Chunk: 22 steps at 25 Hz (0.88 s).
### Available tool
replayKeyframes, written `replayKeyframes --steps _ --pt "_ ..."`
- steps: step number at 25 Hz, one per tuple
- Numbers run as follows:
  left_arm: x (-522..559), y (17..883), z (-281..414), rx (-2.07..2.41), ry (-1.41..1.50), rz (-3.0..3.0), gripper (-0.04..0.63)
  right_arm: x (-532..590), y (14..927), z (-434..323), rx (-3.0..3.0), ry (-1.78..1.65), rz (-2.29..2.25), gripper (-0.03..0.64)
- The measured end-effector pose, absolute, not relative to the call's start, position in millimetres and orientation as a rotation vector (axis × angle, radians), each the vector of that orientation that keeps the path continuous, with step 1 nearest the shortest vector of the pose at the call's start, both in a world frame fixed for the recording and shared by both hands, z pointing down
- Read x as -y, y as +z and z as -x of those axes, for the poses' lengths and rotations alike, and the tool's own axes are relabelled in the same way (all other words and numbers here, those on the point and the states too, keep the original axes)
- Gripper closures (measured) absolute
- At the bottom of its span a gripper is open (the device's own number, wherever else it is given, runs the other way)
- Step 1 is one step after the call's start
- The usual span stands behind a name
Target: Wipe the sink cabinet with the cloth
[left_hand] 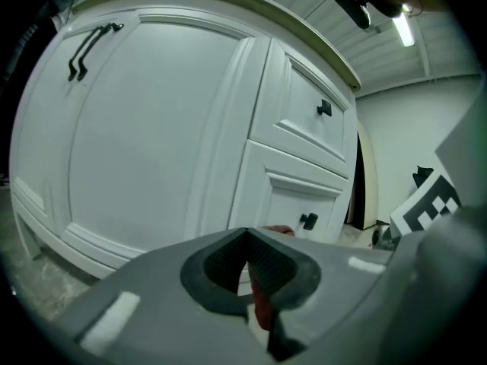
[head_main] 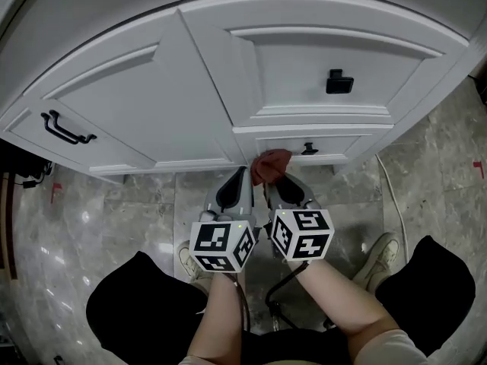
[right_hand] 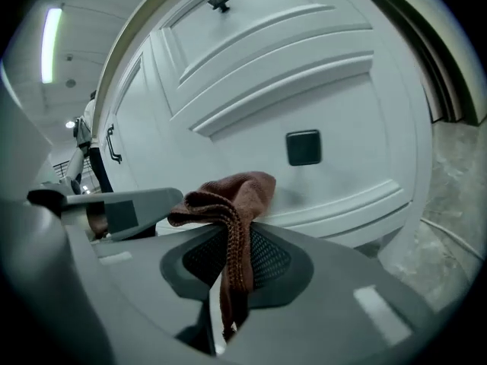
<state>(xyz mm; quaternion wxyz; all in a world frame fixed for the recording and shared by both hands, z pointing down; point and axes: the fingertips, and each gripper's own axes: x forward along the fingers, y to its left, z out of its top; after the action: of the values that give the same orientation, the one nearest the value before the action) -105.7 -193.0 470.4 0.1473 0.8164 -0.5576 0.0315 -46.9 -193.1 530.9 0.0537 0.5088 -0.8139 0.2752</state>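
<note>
The white sink cabinet fills the upper head view. A brown-red cloth is bunched against the bottom drawer front, just left of its black knob. My right gripper is shut on the cloth; in the right gripper view the cloth bulges above the jaws and a strip hangs down between them at my right gripper. My left gripper sits close beside it on the left, jaws shut and holding nothing. In the left gripper view a sliver of cloth shows past my left gripper.
A black knob is on the upper drawer, and a black bar handle on the left door. The marble floor runs under the cabinet. A white cable lies at the right. The person's shoes and knees are below the grippers.
</note>
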Motion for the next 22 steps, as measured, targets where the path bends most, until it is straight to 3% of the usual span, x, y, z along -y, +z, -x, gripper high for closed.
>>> replayKeyframes --steps 8,22 --pt "195 474 140 1.644 0.104 -2.324 0.595 214 547 84 2.486 0.900 -1.499 0.526" --pt "205 479 93 1.570 0.124 -2.368 0.595 223 572 0 2.351 1.003 -1.632 0.520"
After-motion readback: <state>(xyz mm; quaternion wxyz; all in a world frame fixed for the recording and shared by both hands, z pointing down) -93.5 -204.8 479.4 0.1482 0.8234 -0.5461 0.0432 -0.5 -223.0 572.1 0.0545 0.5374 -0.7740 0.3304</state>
